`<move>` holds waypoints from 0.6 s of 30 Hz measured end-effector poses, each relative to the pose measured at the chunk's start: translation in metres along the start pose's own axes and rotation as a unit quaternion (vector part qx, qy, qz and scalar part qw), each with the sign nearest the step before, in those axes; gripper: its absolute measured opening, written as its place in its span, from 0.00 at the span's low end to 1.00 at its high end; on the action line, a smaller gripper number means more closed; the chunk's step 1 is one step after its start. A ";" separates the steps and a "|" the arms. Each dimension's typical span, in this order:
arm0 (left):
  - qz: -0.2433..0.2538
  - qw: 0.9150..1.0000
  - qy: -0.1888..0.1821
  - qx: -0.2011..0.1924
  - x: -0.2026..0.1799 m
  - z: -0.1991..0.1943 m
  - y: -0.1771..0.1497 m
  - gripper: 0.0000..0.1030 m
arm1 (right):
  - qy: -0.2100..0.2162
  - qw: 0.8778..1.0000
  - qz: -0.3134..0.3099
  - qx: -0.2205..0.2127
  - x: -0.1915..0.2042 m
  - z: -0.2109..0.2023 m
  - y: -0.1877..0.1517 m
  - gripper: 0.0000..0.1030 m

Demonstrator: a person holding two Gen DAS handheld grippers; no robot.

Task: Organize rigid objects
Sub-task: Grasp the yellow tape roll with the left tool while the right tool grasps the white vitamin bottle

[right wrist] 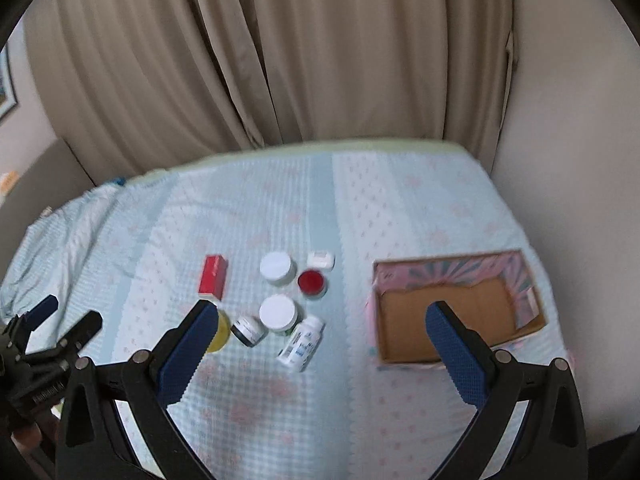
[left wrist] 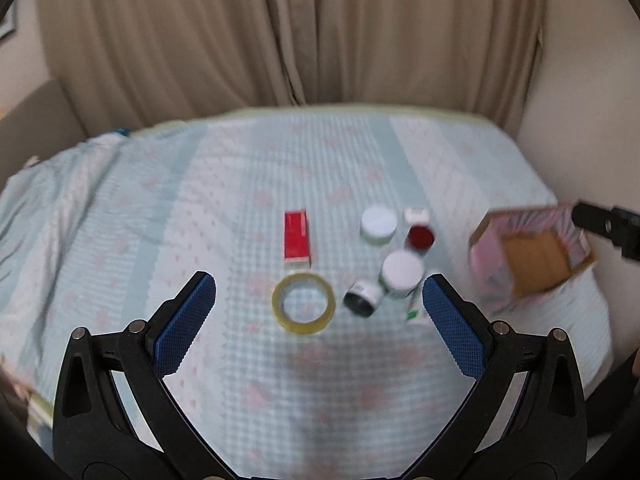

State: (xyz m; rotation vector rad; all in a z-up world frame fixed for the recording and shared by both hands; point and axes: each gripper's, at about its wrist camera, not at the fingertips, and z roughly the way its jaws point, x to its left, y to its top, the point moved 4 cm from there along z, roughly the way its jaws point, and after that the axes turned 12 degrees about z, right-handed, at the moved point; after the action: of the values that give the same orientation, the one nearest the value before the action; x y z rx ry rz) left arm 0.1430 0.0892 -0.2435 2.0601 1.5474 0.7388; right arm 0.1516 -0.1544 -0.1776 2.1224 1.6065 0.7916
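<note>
Status: task not started, by the look of it. Nothing sits in the box; all items lie loose on the bed.

Nearest: left claw (left wrist: 319, 312), fingers wide apart, empty, above the bedsheet (left wrist: 160, 208). Right claw (right wrist: 318, 338) likewise spread apart, nothing held.

Next out, item cluster at mid-bed. Tape roll (left wrist: 303, 304) lies flat, closest to left claw. Just right of it a small dark-lidded jar (left wrist: 362, 298) tipped on its side, touching or nearly touching a white-lidded jar (left wrist: 401, 274). White bottle (right wrist: 302, 342) lies on its side beside those two. Further: red box (left wrist: 297, 238), second white-lidded jar (left wrist: 378, 224), red-lidded jar (left wrist: 420, 237). Farthest: small white case (right wrist: 321, 260).

Cardboard box (right wrist: 460, 308), pink patterned, open, stands apart to the right of the cluster; interior shows bare brown base, no contents visible.

Remaining: approx. 8 items to move, if the box is the intended destination. Frames blurred; labels unreadable.
</note>
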 end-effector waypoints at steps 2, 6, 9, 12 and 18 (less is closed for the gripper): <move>0.014 1.000 -0.018 0.018 0.008 0.040 -0.016 1.00 | -0.014 1.000 0.014 0.011 0.012 0.035 -0.013 1.00; 0.031 0.998 -0.044 0.044 0.012 0.107 -0.044 1.00 | -0.040 0.997 0.047 0.039 0.022 0.095 -0.035 1.00; 0.044 0.995 -0.057 0.066 0.011 0.157 -0.067 1.00 | -0.058 0.994 0.070 0.062 0.020 0.141 -0.053 0.99; 0.048 0.992 -0.071 0.089 0.008 0.196 -0.087 1.00 | -0.079 0.990 0.076 0.091 0.017 0.185 -0.072 0.94; 0.055 0.990 -0.071 0.109 0.001 0.245 -0.107 1.00 | -0.099 0.980 0.087 0.152 0.006 0.249 -0.106 0.75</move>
State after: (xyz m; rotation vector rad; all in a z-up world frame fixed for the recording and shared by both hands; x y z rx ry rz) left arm 0.2279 0.1087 -0.4965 2.3176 1.5026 0.4652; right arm 0.2291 -0.1067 -0.4328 2.4922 1.5310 0.3830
